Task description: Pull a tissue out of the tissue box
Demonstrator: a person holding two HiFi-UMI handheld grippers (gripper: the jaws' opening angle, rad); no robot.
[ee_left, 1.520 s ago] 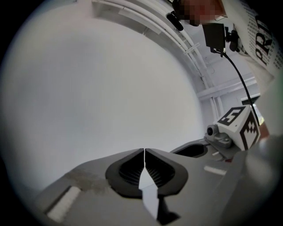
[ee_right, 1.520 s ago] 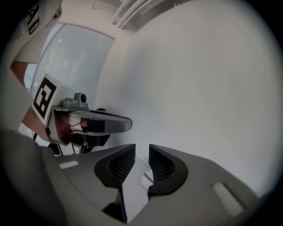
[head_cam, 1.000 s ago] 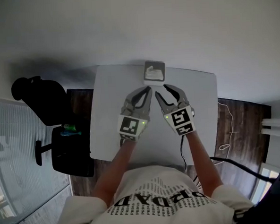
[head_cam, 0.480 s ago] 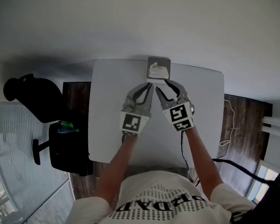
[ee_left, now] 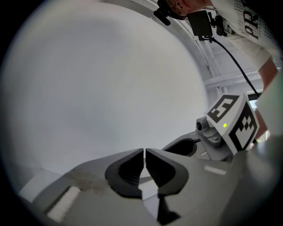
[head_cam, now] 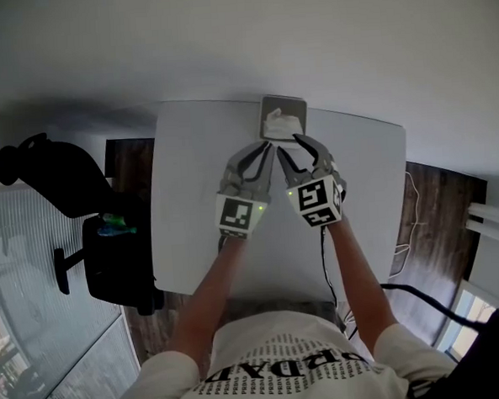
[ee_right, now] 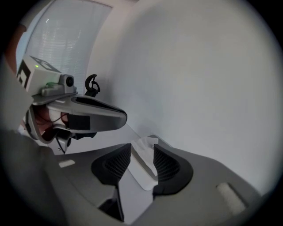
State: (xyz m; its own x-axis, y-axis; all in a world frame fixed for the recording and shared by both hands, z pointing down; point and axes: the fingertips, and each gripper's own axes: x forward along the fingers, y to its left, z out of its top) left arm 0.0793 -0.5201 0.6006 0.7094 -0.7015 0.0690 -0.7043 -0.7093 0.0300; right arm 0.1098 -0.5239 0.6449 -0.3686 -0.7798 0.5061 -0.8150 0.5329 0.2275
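Observation:
A grey tissue box (head_cam: 283, 119) stands at the far edge of the white table (head_cam: 191, 206), with a white tissue (head_cam: 281, 116) sticking up from its top. My right gripper (head_cam: 294, 148) is open just short of the box. In the right gripper view the tissue (ee_right: 145, 145) and the box (ee_right: 140, 174) show between the spread pads, with nothing touching them. My left gripper (head_cam: 262, 154) hovers beside the right one, just left of the box. In the left gripper view its jaws (ee_left: 144, 162) are shut with nothing in them.
A pale wall rises right behind the table's far edge. A black office chair (head_cam: 59, 185) and a dark seat (head_cam: 118, 261) carrying a green and blue item stand to the left. A cable (head_cam: 403, 236) lies on the wooden floor at the right.
Both grippers have moved farther up the table toward the tissue box and lower. Their fingertips now sit right at the box's near side.

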